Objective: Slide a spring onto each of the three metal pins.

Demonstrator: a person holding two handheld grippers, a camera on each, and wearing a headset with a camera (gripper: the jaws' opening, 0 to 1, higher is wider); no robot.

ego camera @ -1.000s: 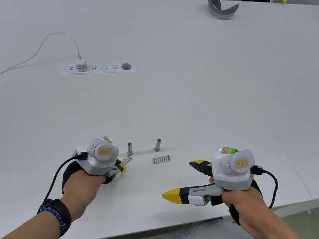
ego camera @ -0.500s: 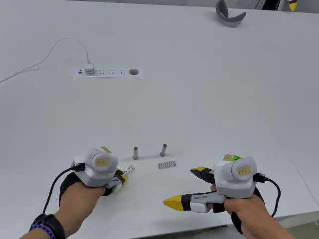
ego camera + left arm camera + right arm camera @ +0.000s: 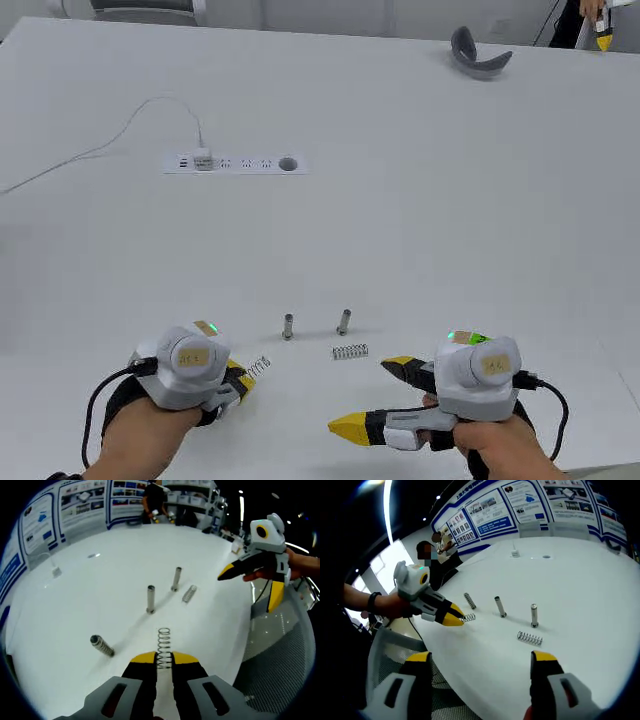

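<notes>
L: left gripper (image 3: 157, 659) pinches the held spring (image 3: 163, 639) between its yellow tips | R: right gripper (image 3: 481, 657) gapes wide, empty | loose spring (image 3: 350, 351) lies on the table (image 3: 420, 230) just beside a bare pin (image 3: 344, 321) (second bare pin (image 3: 288, 326) stands near) | sleeved pin (image 3: 102, 646) already wears a coil

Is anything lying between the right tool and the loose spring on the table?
No. In the right gripper view, the stretch of table from the open right tool to the loose spring is bare; the head view agrees.
</notes>
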